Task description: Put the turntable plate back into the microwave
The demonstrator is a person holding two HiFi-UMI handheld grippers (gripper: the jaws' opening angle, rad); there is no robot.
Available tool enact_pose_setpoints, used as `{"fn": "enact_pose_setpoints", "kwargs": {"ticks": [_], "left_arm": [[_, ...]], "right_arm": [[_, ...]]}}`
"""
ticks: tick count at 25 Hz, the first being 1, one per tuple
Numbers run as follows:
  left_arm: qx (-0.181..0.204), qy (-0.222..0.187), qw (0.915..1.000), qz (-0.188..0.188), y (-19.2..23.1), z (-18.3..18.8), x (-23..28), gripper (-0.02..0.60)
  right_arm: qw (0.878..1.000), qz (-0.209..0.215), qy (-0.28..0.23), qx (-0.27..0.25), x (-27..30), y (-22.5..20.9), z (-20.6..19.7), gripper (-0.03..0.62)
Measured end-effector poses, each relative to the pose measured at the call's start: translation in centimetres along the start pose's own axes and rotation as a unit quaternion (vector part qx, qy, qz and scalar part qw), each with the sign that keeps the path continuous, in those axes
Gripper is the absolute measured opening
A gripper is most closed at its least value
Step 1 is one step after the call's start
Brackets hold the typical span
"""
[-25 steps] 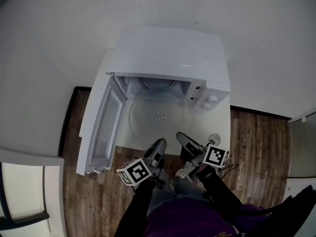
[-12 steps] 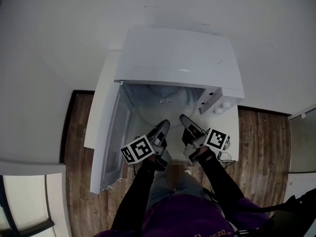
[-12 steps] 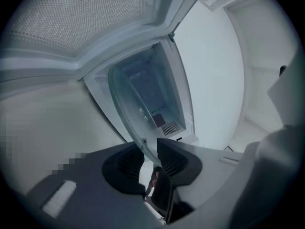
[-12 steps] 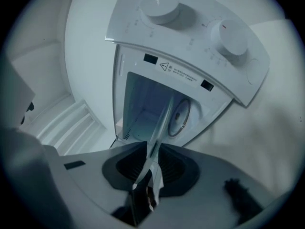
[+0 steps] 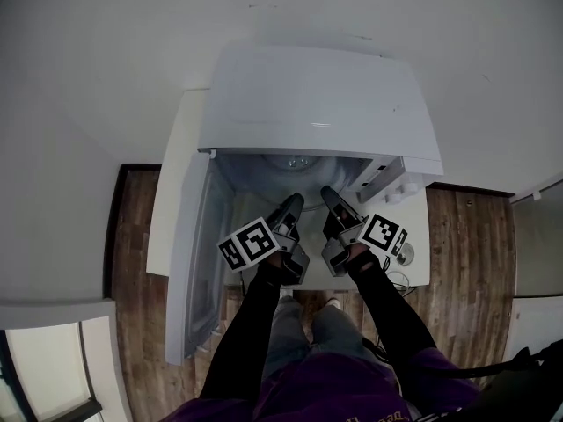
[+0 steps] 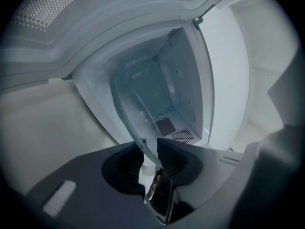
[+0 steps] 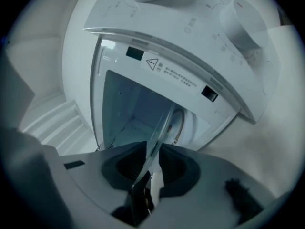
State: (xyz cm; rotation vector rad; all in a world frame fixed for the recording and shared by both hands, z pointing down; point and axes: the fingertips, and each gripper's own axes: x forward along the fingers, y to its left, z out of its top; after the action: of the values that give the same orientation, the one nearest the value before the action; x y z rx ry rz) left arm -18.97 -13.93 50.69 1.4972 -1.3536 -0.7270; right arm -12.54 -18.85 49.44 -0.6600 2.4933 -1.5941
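L claw (image 5: 294, 204) tight, R claw (image 5: 328, 195) loosening

A white bench (image 5: 169, 207) is set against a pale wall (image 5: 88, 69), and dark wooden floor (image 5: 132, 310) is seen on either side of it. Near the bench's right end a small round object (image 5: 404, 254), too small to be identified, is seen, with a thin dark cable (image 5: 398, 281) just beside it.

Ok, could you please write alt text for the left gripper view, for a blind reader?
The left gripper pinches the rim of a clear glass turntable plate between its dark ribbed fingers. The plate reaches forward into the cavity of an open white microwave, whose door shows at the upper left.
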Motion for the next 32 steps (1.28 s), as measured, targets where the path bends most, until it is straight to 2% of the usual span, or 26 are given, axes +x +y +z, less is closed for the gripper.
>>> {"fn": "enact_pose_setpoints", "kwargs": {"ticks": [8,18,28,32], "left_arm": [[0.010,-0.010,0.9999,-0.005,0.5,1.1,0.7,0.101],[-0.012,-0.018,0.9998,0.003,2.5,3.1,2.9,0.104],[-0.015,-0.007,0.9998,0.014,3.0,3.8,4.1,0.103],[-0.023,0.005,0.9992,0.031,3.2,4.0,4.4,0.098]], "right_arm": [[1.000,0.000,-0.017,-0.010,1.3,-0.2,0.4,0.087],[0.999,-0.019,-0.031,-0.007,4.4,-1.6,1.3,0.092],[0.999,-0.028,-0.030,-0.015,5.3,-2.2,2.0,0.095],[0.999,-0.049,-0.023,-0.010,5.5,-2.5,2.0,0.095]]}}
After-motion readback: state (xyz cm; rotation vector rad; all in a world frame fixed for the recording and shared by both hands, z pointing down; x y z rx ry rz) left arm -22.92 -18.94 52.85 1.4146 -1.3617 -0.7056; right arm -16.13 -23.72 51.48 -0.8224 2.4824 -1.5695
